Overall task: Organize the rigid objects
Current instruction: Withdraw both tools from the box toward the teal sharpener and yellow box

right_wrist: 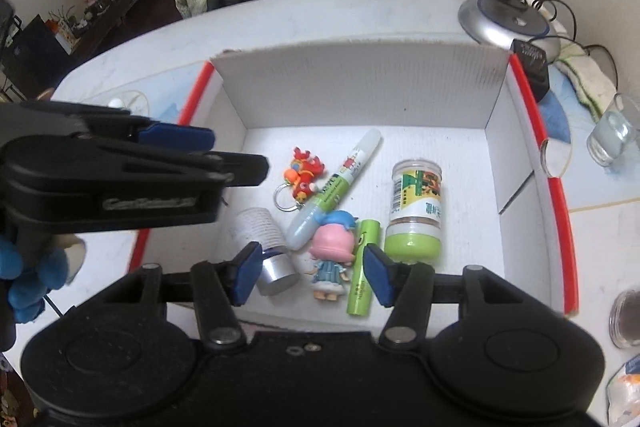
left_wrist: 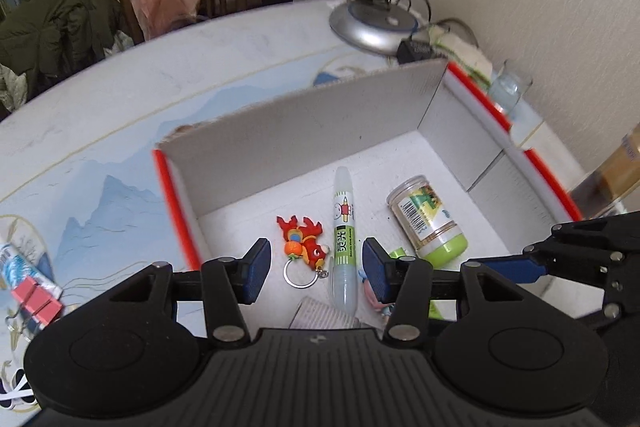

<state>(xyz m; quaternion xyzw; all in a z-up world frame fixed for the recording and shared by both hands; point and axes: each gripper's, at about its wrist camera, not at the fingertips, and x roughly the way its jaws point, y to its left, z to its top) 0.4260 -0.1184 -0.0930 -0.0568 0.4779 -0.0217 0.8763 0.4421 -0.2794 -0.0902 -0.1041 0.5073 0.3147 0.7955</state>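
Note:
A white cardboard box [left_wrist: 320,131] with red edges holds the items. In the left wrist view a red keychain [left_wrist: 304,241], a glue pen [left_wrist: 343,231] and a green-lidded jar [left_wrist: 428,219] lie on its floor. My left gripper [left_wrist: 316,269] hovers open above the keychain and pen, touching neither. In the right wrist view my right gripper [right_wrist: 313,275] is open over a pink-haired figurine [right_wrist: 332,255]. A green tube [right_wrist: 364,267] lies to the figurine's right and a white bottle with a silver cap [right_wrist: 266,247] to its left. The pads touch none of them.
A lamp base [left_wrist: 372,27] and black adapter [left_wrist: 416,51] stand behind the box, a glass [left_wrist: 510,91] to its right. Pink binder clips [left_wrist: 36,301] and a tube [left_wrist: 16,263] lie left of the box. A blue-gloved hand [right_wrist: 24,279] holds the left gripper. Chairs stand beyond the table.

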